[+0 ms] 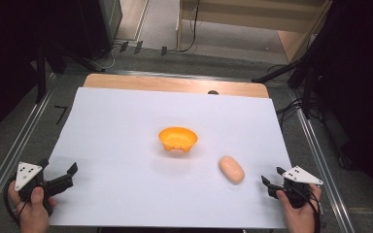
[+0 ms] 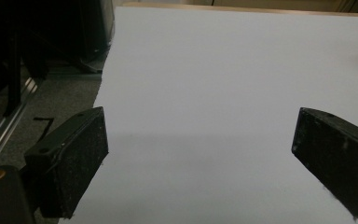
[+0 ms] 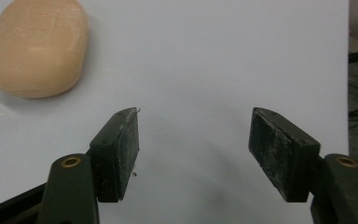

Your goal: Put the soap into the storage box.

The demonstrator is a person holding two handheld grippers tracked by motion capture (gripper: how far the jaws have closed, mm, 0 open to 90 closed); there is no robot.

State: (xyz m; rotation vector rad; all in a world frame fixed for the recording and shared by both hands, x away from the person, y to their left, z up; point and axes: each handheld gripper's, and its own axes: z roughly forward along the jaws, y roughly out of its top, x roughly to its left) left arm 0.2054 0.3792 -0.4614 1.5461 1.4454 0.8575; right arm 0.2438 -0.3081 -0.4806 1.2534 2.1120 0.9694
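1. We hold the right gripper [image 1: 272,175] at the near right corner of the white sheet [image 1: 126,126]. Its jaws are a moderate gap apart with nothing between them. The bread roll [image 1: 231,170] lies on the sheet just ahead of it and to its left, and it sits at the upper left in the right gripper view [image 3: 36,46]. If we go straight forward we will likely miss the roll or clip it with one jaw, because it is off the jaws' line.

2. The roll looks wider than that gap. If we come down without spreading the jaws first, the pads may land on top and push it away instead of straddling it.

3. The roll is rounded and looks smooth. A pinch near one end could squirt it out sideways, possibly off the near edge of the sheet.

4. The bowl [image 1: 178,138] stands in the middle of the sheet, well apart from the roll, and it looks light. If the roll is meant for the bowl, a low carry could knock the rim and tip or slide it.

5. The left gripper [image 1: 70,175] rests at the near left corner with its jaws wide apart and empty. It is too far off to steady the bowl if the bowl shifts.
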